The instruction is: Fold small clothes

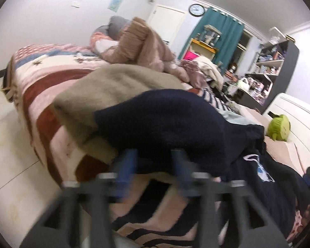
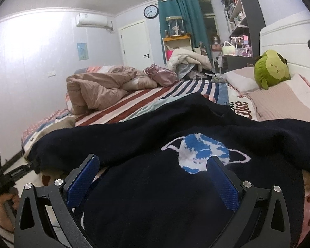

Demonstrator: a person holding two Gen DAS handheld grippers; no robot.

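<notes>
Both grippers are showing the same build: the right gripper (image 2: 153,177) is sporting black angular frames with triangular cutouts, shiny silver round screws (image 2: 58,182) on top of the joints, and bright blue pads (image 2: 83,180) with a fine dotted grip texture. The left gripper (image 1: 155,161) is coming out motion-blurred, but it's showing the same black frame, silver screw heads and blue finger pads (image 1: 126,165). Off at the lower-left edge of the right wrist view, a bare-skinned hand (image 2: 7,204) is showing, wrapped around a black handle with small white lettering too tiny to read.
</notes>
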